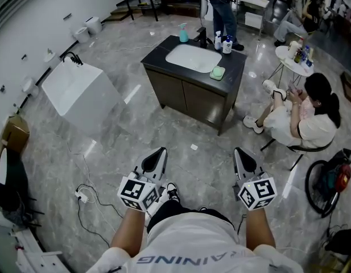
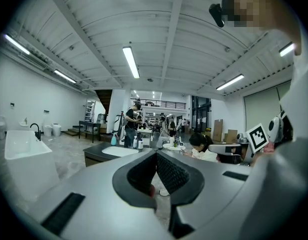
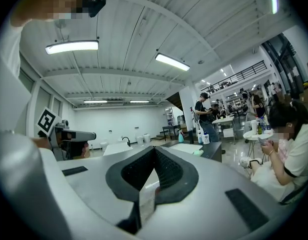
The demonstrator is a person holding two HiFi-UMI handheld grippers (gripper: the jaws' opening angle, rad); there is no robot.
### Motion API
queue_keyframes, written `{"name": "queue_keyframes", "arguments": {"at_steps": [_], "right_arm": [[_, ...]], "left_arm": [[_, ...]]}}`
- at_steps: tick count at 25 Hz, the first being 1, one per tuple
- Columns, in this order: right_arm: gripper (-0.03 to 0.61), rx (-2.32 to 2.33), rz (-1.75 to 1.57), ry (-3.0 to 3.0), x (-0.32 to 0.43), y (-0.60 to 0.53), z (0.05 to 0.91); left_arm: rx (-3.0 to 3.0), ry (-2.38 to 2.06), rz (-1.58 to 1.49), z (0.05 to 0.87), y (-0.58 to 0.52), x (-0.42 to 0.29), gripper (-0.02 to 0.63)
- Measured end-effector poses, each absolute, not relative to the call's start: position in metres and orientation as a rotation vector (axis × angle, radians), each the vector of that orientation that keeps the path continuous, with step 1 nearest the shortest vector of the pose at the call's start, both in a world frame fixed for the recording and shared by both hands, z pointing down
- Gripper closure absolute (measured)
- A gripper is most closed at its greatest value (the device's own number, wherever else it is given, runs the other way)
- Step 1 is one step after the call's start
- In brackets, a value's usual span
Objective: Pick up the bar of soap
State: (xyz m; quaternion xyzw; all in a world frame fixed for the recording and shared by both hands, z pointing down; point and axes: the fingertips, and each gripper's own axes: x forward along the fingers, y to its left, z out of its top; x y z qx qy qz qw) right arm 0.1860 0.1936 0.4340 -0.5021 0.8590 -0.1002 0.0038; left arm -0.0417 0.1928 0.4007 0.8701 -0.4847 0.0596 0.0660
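The bar of soap (image 1: 218,71) is pale green and lies on a dish at the front right corner of a dark vanity counter (image 1: 238,61), beside its white basin (image 1: 192,57). The vanity stands across the floor, well ahead of me. Both grippers are held close to my body, far from the soap. My left gripper (image 1: 161,151) has its jaws together with nothing between them, seen tip to tip (image 2: 156,153). My right gripper (image 1: 238,151) is likewise shut and empty (image 3: 154,149). In the right gripper view the soap (image 3: 197,152) shows as a small green patch on the counter.
A white bathtub (image 1: 78,90) stands at the left. A person sits on a chair (image 1: 303,118) right of the vanity, by a small round table (image 1: 294,58). Another person stands (image 1: 223,10) behind the vanity. Bottles (image 1: 223,41) line the counter's back. Cables (image 1: 84,197) lie on the floor.
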Motion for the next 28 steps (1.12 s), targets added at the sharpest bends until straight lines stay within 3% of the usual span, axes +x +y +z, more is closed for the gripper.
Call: {"name": "queue_keyframes", "arguments": {"at_steps": [11, 28], "right_arm": [[0.565, -1.728, -0.29, 2.624, 0.199, 0.138, 0.433], [0.565, -1.916, -0.301, 2.658, 0.105, 0.025, 0.428]], "left_arm": [[2.678, -1.363, 0.183, 0.405, 0.116, -0.037, 0.606], [2.758, -1.209, 0.171, 0.406, -0.02, -0.119, 0.606]]}}
